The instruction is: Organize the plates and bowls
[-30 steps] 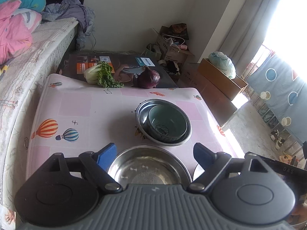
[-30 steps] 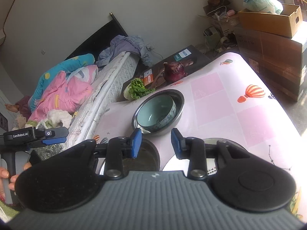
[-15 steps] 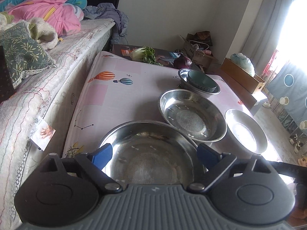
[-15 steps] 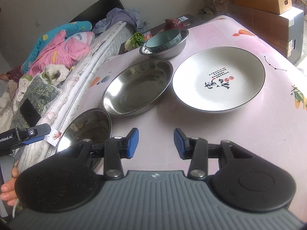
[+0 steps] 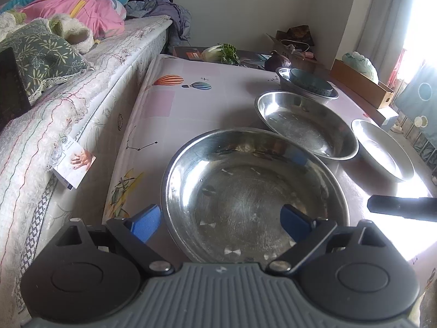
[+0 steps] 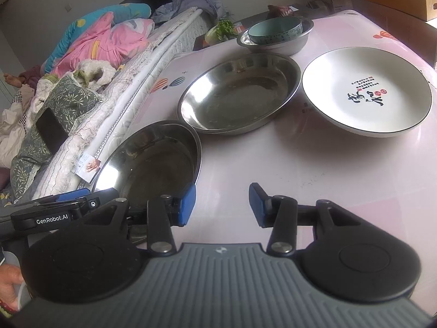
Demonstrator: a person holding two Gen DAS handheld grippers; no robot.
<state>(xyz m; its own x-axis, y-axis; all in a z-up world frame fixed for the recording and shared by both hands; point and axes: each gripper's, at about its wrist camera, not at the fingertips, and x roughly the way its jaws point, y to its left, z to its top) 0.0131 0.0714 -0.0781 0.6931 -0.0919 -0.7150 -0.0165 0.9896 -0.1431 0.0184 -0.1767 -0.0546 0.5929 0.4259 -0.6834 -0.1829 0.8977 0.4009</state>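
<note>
Now the left gripper (image 5: 220, 222) hangs with its jaws spread wide across the near rim of the nearest steel bowl (image 5: 254, 188), one blue pad outside the rim and one over the basin, neither pressing. To lift this bowl well, it seems best to bite the near wall squarely and keep it level. The right gripper (image 6: 222, 205), jaws having just been opening and now partly apart with nothing between them, hovers over bare tablecloth (image 6: 314, 169) just right of that bowl. Beyond the bowl, touching its far rim, sits the wide steel dish (image 6: 237, 93); further back a blue bowl (image 6: 275, 30) nests in a steel basin (image 6: 295, 45). Right of the dish lies the white plate (image 6: 366, 93). The overlapping dish rim could snag a careless lift.
</note>
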